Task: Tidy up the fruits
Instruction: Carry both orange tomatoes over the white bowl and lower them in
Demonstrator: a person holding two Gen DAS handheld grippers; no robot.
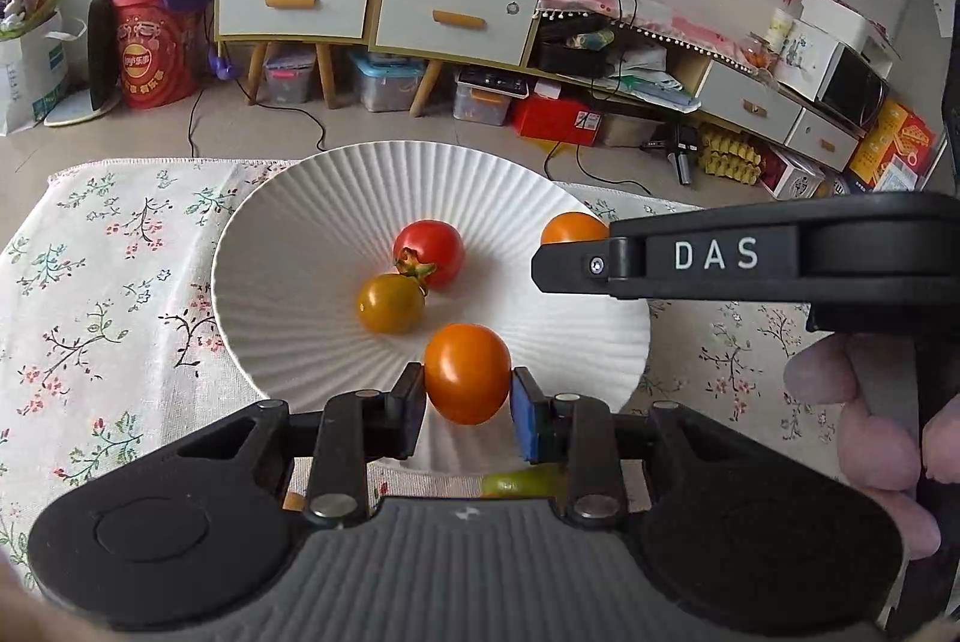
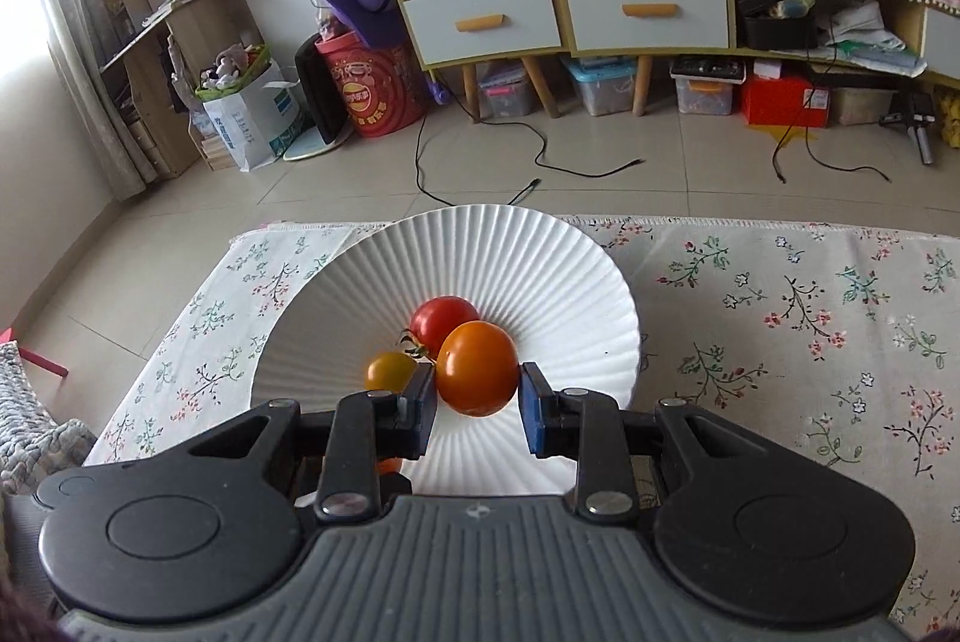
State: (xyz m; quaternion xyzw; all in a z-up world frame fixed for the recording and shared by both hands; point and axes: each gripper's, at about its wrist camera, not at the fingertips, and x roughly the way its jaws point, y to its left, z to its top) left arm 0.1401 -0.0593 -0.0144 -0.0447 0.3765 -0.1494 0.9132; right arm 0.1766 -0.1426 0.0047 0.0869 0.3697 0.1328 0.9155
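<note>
Floral tablecloth covers the table; white ribbed plate sits on it, cluttered shelving behind. Left gripper: both pads pressed against an orange tomato, held over the near rim of the plate. Right gripper: pads clamped on a second orange tomato, held over the plate's right side. Resting in the plate centre: red tomato with green calyx, touching a yellow tomato in front of it. Green fruit partly hidden beneath the left gripper; type unclear.
</note>
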